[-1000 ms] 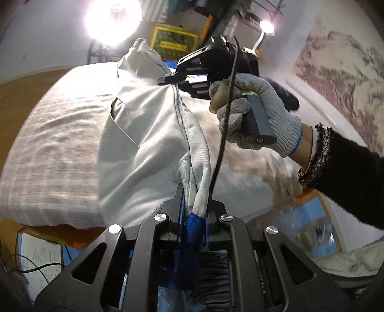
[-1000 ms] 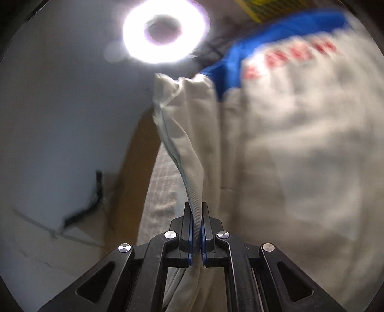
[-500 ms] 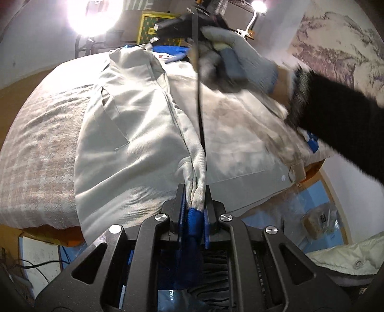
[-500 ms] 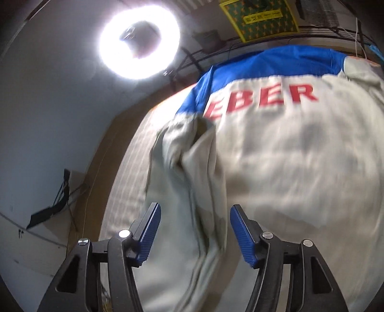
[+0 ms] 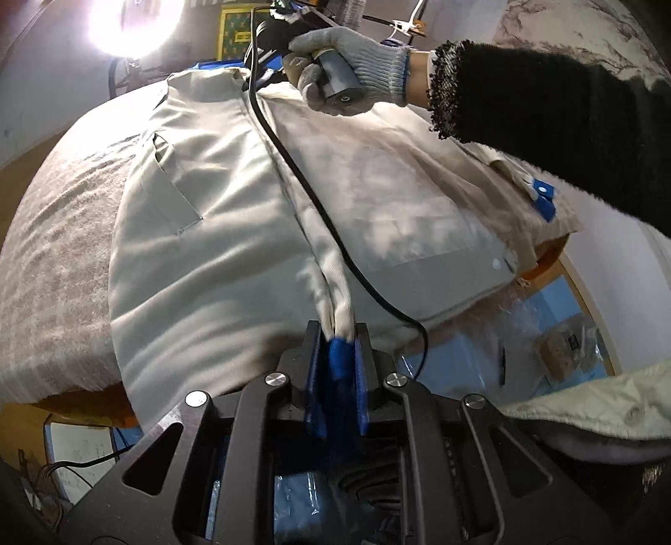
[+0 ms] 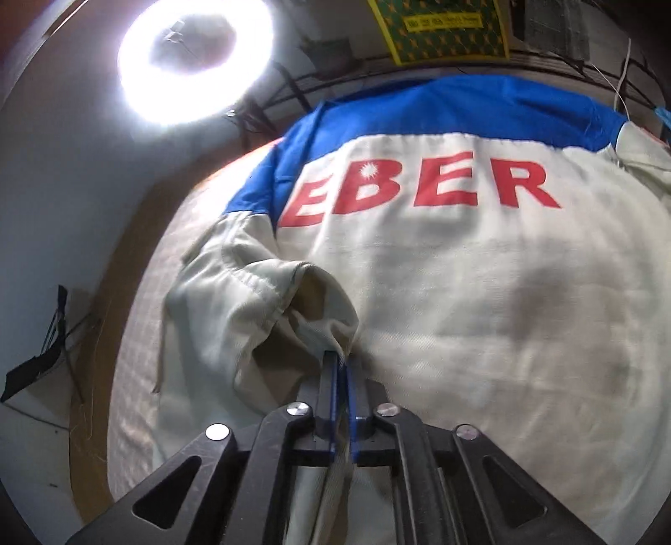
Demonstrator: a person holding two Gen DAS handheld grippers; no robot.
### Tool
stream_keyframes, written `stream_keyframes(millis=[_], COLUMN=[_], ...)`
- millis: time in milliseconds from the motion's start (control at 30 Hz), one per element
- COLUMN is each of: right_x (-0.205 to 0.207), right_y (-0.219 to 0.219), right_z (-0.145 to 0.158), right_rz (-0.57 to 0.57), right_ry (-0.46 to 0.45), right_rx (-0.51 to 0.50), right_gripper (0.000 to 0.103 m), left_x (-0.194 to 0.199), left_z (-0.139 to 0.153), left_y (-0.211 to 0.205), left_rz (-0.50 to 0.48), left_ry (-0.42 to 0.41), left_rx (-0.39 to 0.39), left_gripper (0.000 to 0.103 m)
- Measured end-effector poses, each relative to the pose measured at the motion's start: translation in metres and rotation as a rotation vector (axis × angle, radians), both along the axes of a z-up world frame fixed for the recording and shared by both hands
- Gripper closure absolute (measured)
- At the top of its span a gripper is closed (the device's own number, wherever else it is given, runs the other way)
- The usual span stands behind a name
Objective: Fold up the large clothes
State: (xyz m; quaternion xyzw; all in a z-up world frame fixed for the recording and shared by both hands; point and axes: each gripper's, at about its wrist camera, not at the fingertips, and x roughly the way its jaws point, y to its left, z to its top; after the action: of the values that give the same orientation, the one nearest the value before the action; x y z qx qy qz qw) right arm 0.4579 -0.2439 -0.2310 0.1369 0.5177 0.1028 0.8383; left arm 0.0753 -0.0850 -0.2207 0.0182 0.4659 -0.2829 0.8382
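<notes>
A large beige jacket (image 5: pixel 235 234) is spread across a bed (image 5: pixel 54 268) covered by a pale checked blanket. At the near edge, the left gripper (image 5: pixel 339 335) is clamped on a bunched fold of the jacket's blue-trimmed hem. At the far end, the right gripper (image 6: pixel 340 367), held by a gloved hand (image 5: pixel 348 63), has just been closing; its fingers (image 6: pixel 329 377) now pinch a fold of the sleeve beside the red lettering (image 6: pixel 419 188). A ring light (image 6: pixel 195 63) glares at far left.

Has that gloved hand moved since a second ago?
Yes. In the left wrist view the gloved hand has gone up the jacket, toward the ring light.
</notes>
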Motion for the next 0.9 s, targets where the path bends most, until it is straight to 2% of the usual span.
stream_keyframes(millis=[67,133,200,300,367,433,567,667,833,900], right_x=[-0.013,-0.029,-0.052,-0.092,-0.123,-0.155,-0.226,-0.256,-0.283,-0.290], right_y=[-0.009,-0.020,-0.029,-0.031,-0.027,-0.021,0.001,0.016,0.042,0.053], right_z=[0.014,0.030,0.046,0.063,0.066,0.065,0.033,0.003,-0.025,-0.027], right_rz=[0.003,0.002,0.023,0.066,0.106,0.142,0.202,0.207,0.220,0.230], right_ry=[-0.027,-0.059,-0.082,-0.097,-0.086,-0.062,0.039,0.122,0.169,0.162], right_rx=[0.046,0.112,0.159,0.180,0.197,0.208,0.240,0.280,0.306,0.303], right_gripper=[0.075,0.066,0.063,0.055,0.046,0.044,0.044,0.044,0.044,0.044], left_x=[-0.007,-0.018,-0.029,-0.038,-0.033,-0.023,0.001,0.015,0.019,0.019], left_z=[0.005,0.013,0.021,0.029,0.025,0.017,-0.002,-0.022,-0.054,-0.062], left_y=[0.006,0.018,0.038,0.077,0.108,0.132,0.156,0.158,0.158,0.163], left_rz=[0.005,0.033,0.069,0.177,0.274,0.343,0.432,0.450,0.493,0.519], left_ry=[0.009,0.015,0.016,0.029,0.076,0.147,0.227,0.299,0.379,0.402], left_rx=[-0.011,-0.050,-0.112,-0.190,-0.246,-0.349,-0.451,-0.526,-0.564,-0.618], left_gripper=[0.085,0.072,0.068,0.055,0.054,0.054,0.052,0.051,0.051,0.051])
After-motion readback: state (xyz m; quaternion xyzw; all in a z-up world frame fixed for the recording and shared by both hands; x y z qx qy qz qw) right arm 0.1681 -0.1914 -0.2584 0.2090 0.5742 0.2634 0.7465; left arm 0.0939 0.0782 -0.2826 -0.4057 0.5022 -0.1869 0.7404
